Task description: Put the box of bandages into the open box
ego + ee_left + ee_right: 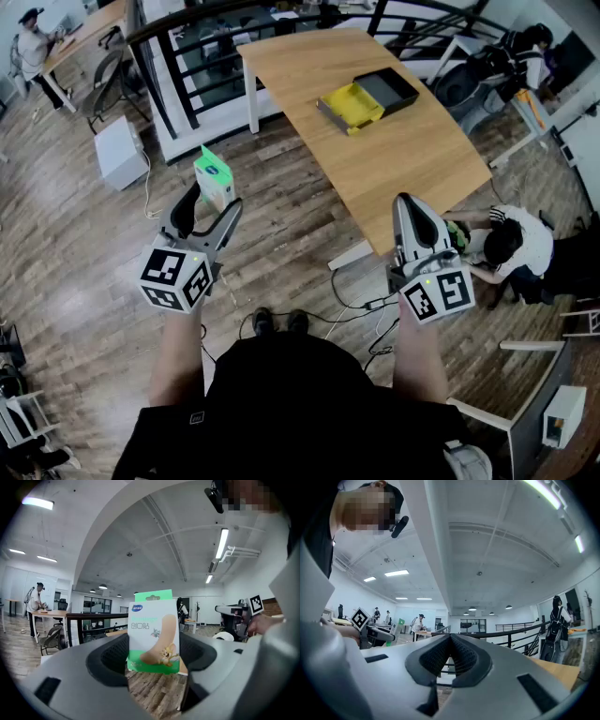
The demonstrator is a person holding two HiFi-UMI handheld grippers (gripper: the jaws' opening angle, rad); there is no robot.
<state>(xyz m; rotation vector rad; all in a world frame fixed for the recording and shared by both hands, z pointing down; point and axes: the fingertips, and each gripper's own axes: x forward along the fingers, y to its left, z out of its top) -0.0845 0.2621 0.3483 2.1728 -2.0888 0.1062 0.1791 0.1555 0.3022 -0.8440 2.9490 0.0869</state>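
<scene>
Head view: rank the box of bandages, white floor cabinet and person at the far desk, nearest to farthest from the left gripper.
1. box of bandages, held in the left gripper's jaws.
2. white cabinet, on the floor, leftward.
3. person, at the far top-left desk.

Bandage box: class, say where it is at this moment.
Head view, left side: the bandage box is gripped in the left gripper, above the wooden floor, left of the table.

That green-and-white bandage box [153, 632] looks like thin card with a slightly glossy print. Shell of the left gripper [152, 656] is smooth matt grey plastic, jaws lined with black dimpled padding. The light wooden bench [403, 159] has a smooth satin top, while the brown plank floor [75, 262] looks rougher and grainy
</scene>
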